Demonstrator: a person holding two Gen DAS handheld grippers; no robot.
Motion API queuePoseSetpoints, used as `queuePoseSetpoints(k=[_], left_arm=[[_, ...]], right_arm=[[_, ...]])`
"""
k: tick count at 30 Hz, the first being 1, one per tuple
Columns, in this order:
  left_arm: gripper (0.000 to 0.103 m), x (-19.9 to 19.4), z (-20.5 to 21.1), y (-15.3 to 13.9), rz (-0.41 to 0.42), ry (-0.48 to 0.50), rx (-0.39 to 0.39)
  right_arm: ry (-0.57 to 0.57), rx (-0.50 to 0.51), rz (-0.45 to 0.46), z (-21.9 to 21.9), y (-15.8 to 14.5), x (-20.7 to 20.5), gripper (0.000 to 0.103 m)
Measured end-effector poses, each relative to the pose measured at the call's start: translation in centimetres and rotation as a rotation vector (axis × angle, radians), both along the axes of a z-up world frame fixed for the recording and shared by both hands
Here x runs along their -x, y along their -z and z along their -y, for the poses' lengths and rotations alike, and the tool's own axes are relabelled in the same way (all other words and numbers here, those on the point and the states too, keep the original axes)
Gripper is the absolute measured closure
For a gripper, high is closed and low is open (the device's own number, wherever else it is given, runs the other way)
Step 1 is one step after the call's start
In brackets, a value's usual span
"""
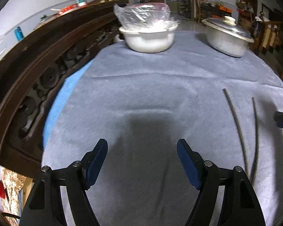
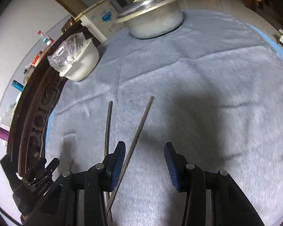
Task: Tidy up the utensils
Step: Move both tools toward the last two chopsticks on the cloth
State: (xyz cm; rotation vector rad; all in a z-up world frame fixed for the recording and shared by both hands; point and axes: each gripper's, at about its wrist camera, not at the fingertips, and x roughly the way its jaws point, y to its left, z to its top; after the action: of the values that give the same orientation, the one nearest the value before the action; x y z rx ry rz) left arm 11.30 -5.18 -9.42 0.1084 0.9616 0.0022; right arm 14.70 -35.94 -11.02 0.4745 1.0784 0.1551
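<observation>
Metal, thin and stiff, the two chopsticks (image 2: 139, 130) lie on the grey cloth of the desk (image 2: 207, 79), crossing at their near ends; they look light and slippery, best pinched mid-shaft. One passes between the spread right tongs (image 2: 144, 166), close to the left pad and not gripped. Left tongs (image 1: 142, 164) gape wide, empty. Farther off stand a white bowl (image 1: 149, 39) and a lidded pot (image 1: 227, 37).

Your bench wears a plain pale grey-blue fleece cloth (image 1: 141, 79) over a brighter blue underlayer (image 1: 66, 92). On it lie two slim dull-grey metal chopsticks (image 2: 139, 130), a white plastic basin (image 1: 149, 39) and a silvery lidded aluminium pot (image 1: 226, 37) with a cream knob. Both your grippers are black with blue pads (image 1: 186, 165).
</observation>
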Motion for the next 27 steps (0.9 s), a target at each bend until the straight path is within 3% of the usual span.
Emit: queuePoseSetpoints(k=[7, 15, 19, 24, 27], left_arm=[[0.027, -2.9, 1.6, 0.0, -0.052, 0.079, 0.056], [0.027, -4.1, 2.8, 0.0, -0.058, 0.114, 0.023], [0.027, -4.8, 2.9, 0.3, -0.078, 0.116, 0.035], [0.027, -5.6, 3.9, 0.4, -0.098, 0.142, 0.056], [0.027, -6.1, 5.2, 0.6, -0.115, 0.175, 0.072]], right_arm=[[-0.006, 0.060, -0.055, -1.3, 0.8, -3.9, 0.058], [-0.021, 0.230, -0.168, -3.3, 2.1, -7.0, 0.075], [-0.062, 0.342, -0.161, -5.2, 2.0, -7.7, 0.091], [-0.135, 0.444, -0.104, -6.7, 2.0, -7.2, 0.094], [-0.153, 0.426, -0.066, -6.2, 1.9, -6.6, 0.096]])
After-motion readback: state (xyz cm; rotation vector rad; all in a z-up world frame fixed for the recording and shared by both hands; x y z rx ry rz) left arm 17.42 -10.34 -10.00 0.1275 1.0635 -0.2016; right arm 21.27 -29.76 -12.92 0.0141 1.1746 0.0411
